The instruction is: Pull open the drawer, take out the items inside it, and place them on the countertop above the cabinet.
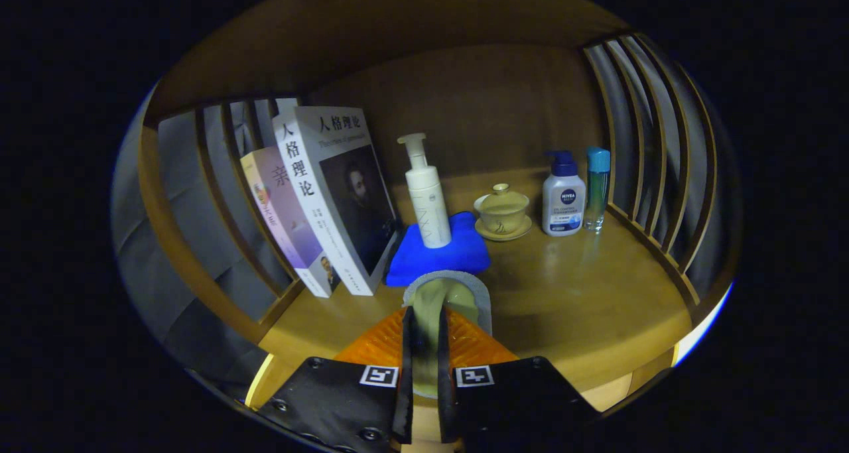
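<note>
- a thin pale-green soft item with a grey edge, seemingly a sock or insole, is pinched between the fingers of the gripper, over the wooden countertop.
- two upright books are counted: a white one titled "人格理论", and a pastel one behind it.
- one white pump bottle stands on one blue folded cloth.
- one lidded ceramic cup on a saucer is seen.
- one white bottle marked "nivea men" stands beside one slim clear bottle with a teal cap.

The wooden countertop looks smooth with a soft sheen. On it, a blue cloth looks matt and fuzzy under a glossy white plastic pump bottle. Left of the cloth, paperback books have smooth paper covers.
</note>
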A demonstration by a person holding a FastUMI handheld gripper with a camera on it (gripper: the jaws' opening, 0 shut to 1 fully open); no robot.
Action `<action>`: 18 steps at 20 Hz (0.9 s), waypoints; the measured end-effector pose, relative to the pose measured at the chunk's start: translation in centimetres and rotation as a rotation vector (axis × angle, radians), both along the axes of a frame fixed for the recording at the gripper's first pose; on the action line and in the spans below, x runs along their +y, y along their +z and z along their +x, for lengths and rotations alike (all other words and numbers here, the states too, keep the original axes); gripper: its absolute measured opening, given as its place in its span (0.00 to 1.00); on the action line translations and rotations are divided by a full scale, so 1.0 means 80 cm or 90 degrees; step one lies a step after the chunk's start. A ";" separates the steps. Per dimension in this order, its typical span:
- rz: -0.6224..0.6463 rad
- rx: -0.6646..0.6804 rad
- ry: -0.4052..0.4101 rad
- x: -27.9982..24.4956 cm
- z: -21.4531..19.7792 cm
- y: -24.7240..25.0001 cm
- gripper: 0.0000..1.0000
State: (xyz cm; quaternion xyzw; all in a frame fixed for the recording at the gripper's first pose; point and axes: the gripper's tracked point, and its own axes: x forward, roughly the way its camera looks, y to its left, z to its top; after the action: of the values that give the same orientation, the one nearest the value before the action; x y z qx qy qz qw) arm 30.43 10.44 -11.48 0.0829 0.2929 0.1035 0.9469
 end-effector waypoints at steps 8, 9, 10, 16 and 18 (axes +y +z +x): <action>-0.084 -0.052 -0.030 -0.016 -0.002 -0.001 0.99; -0.082 -0.064 -0.023 -0.013 -0.009 0.007 0.98; -0.081 -0.081 -0.020 -0.012 -0.019 0.017 0.98; -0.096 -0.175 -0.032 -0.013 -0.089 0.054 0.98; -0.080 -0.184 -0.024 -0.006 -0.121 0.056 0.98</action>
State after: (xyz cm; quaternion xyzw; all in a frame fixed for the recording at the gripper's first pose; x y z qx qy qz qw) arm 20.71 9.95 -7.02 0.0129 0.1578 0.0780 0.9843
